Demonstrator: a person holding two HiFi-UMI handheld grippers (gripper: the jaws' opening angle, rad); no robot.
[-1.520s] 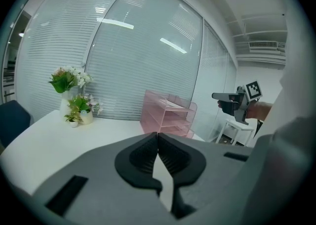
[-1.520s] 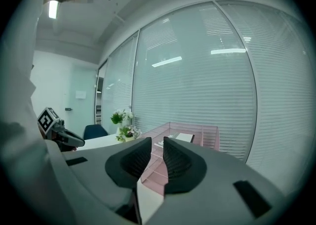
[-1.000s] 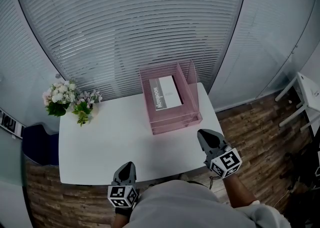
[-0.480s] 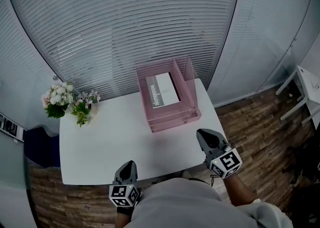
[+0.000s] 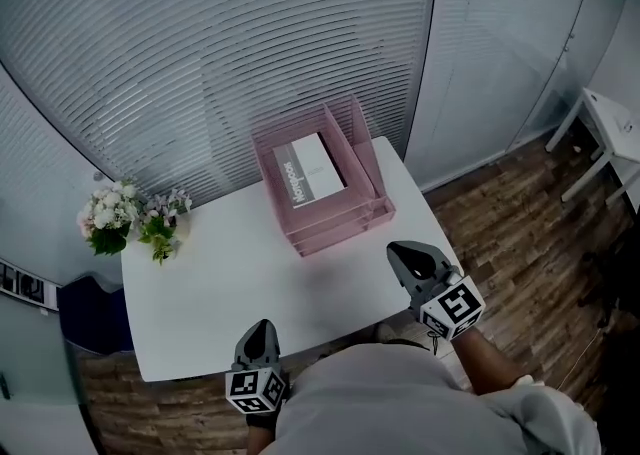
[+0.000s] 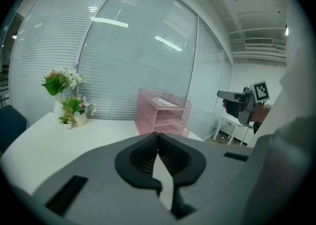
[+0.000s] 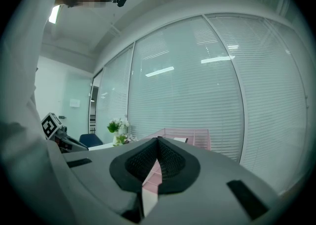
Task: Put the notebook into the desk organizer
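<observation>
Left gripper (image 5: 262, 326) and right gripper (image 5: 397, 251): jaws together, nothing between them, both at the near edge of the white table (image 5: 220, 278). Notebook (image 5: 308, 167) lies flat in top tray of pink desk organizer (image 5: 345, 225), far side. Flowers (image 5: 125, 223) far left.

We see a white table (image 5: 215, 288) against blind-covered glass walls (image 5: 200, 63). Wood-plank floor (image 5: 500, 233) surrounds it; a blue chair (image 5: 92, 315) stands beside it.

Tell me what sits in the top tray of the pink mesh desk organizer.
A grey-and-white notebook lies flat in the top tray of the pink mesh desk organizer. The lower trays are covered from above; their contents cannot be seen.
</observation>
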